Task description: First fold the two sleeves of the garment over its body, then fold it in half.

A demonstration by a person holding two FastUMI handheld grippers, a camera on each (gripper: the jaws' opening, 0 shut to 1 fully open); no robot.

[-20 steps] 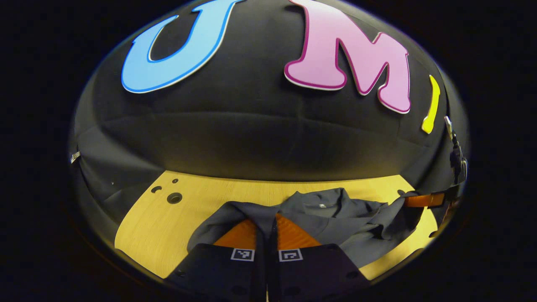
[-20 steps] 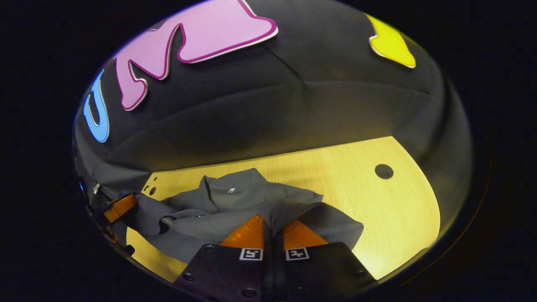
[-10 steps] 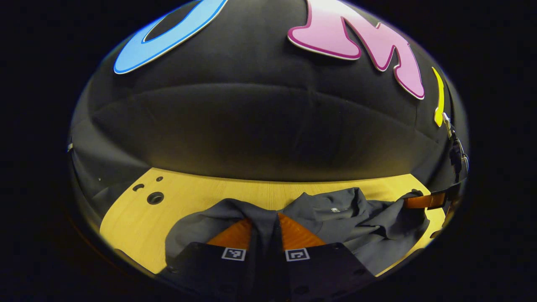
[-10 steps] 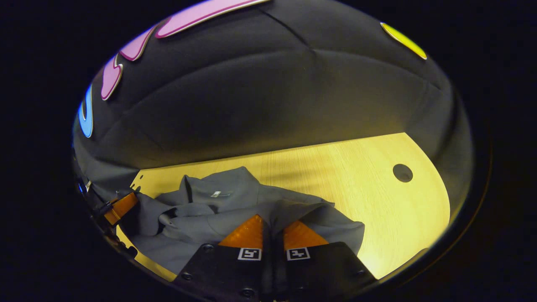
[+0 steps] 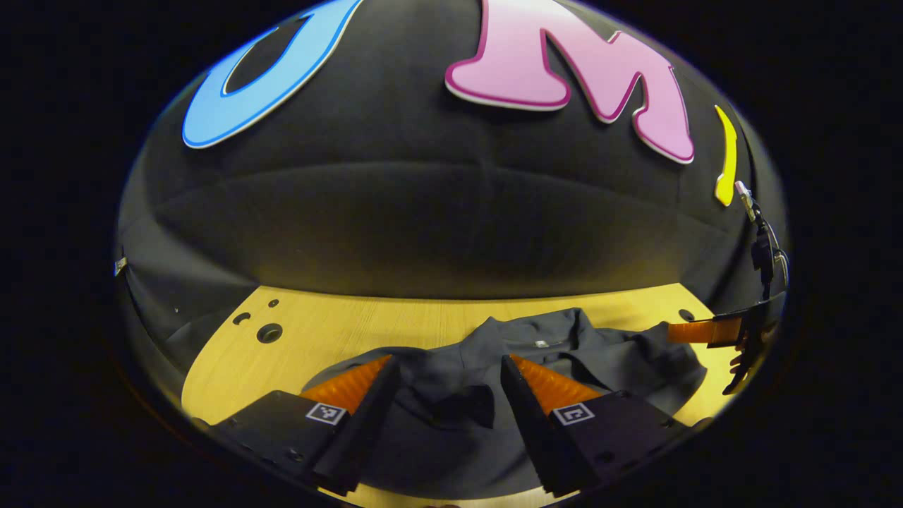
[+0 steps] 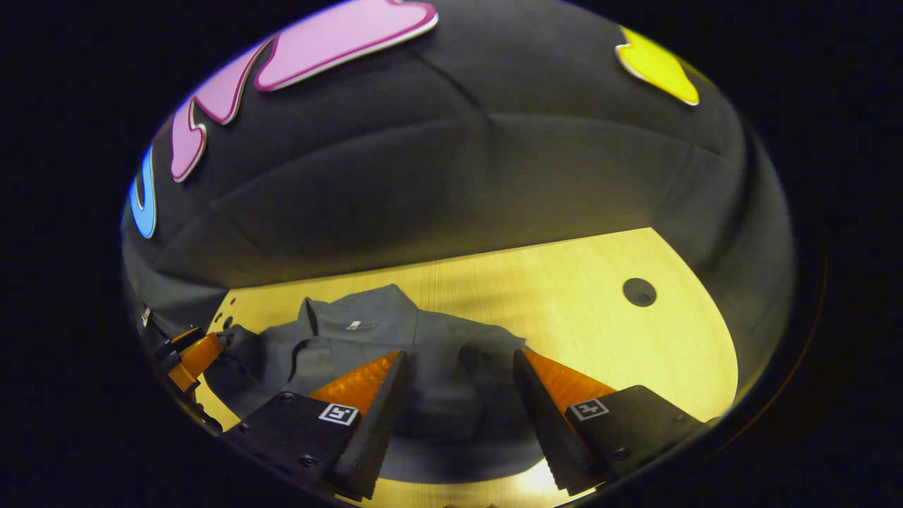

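Wooden bench [image 5: 395, 328], dark booth wall behind. Grey garment [image 5: 600, 356]: bunched compactly on bench, collar farthest. Left tongs [image 5: 446, 391]: apart, empty, above cloth. Right tongs [image 6: 458, 388]: likewise. Step: fold apparently just laid; which fold, unclear. Next: smoothing likely.

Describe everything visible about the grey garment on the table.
The grey garment is a soft, matte collared shirt with a small label at the neck. It lies rumpled and partly folded on the wooden table, collar toward the booth wall. The left gripper and right gripper hover open over it, neither gripping it.
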